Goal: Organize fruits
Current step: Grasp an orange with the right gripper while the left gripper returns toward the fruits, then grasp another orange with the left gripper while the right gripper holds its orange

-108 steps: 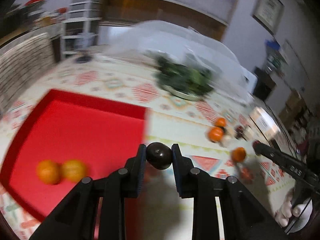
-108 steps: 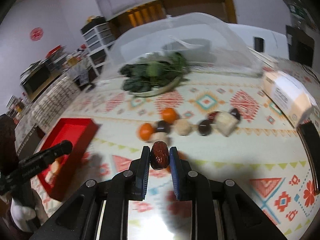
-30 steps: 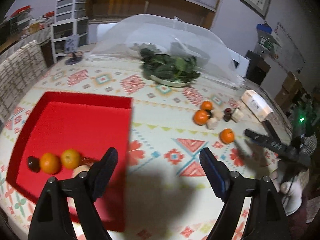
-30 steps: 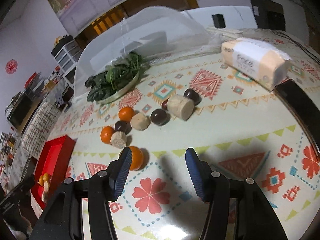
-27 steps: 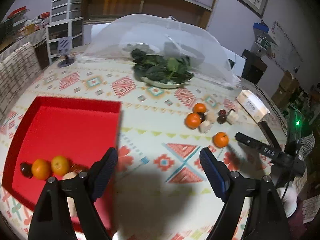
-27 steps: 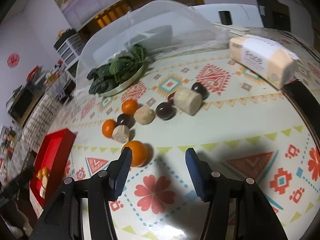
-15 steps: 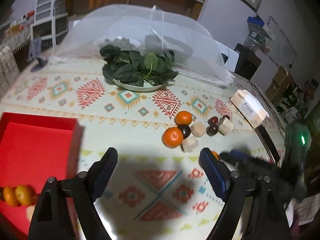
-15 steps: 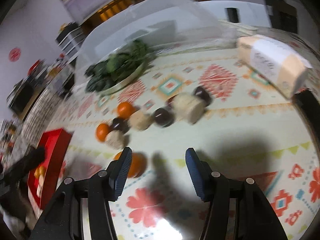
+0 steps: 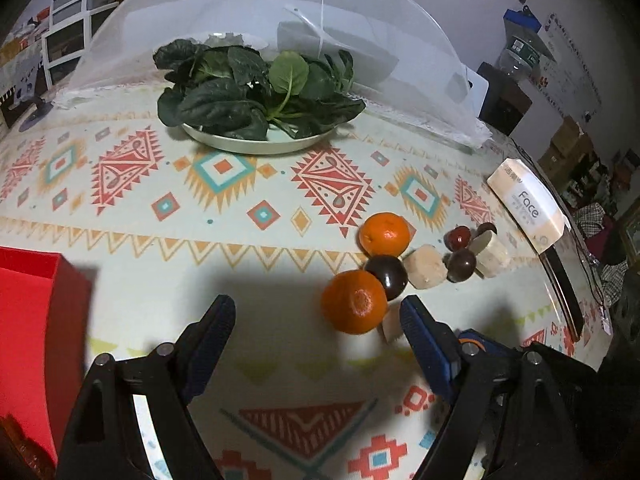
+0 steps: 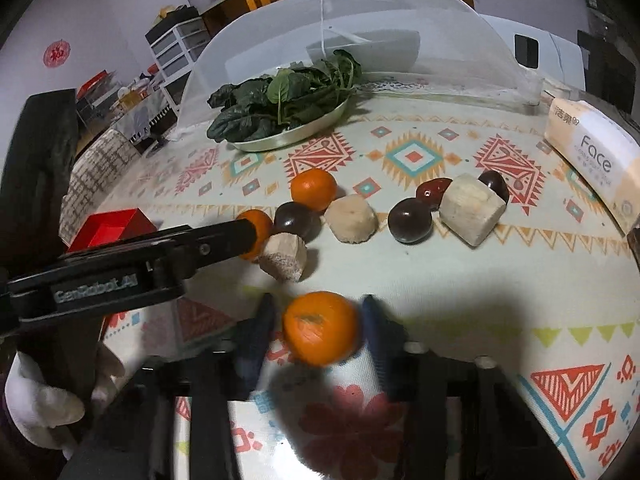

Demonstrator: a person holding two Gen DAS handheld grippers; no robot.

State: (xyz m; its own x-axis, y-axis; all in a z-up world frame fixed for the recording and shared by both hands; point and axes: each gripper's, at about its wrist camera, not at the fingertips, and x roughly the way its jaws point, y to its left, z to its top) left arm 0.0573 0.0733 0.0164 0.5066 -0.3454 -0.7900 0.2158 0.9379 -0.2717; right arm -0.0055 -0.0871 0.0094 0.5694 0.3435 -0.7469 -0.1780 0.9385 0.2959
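Mandarin (image 10: 320, 330) sits between right gripper (image 10: 318, 330) fingers — narrowing, contact unclear; left gripper (image 9: 316, 332) wide, second mandarin (image 9: 354, 301) just ahead-right.

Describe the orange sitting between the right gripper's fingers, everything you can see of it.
The orange is small, round and bright, mandarin-like, with a pale stem scar facing the camera and a slightly motion-blurred outline. It rests on the patterned tablecloth, apart from the other fruits and just in front of a beige cut chunk. The right gripper brackets it, one finger on each side; whether they touch its skin cannot be told.
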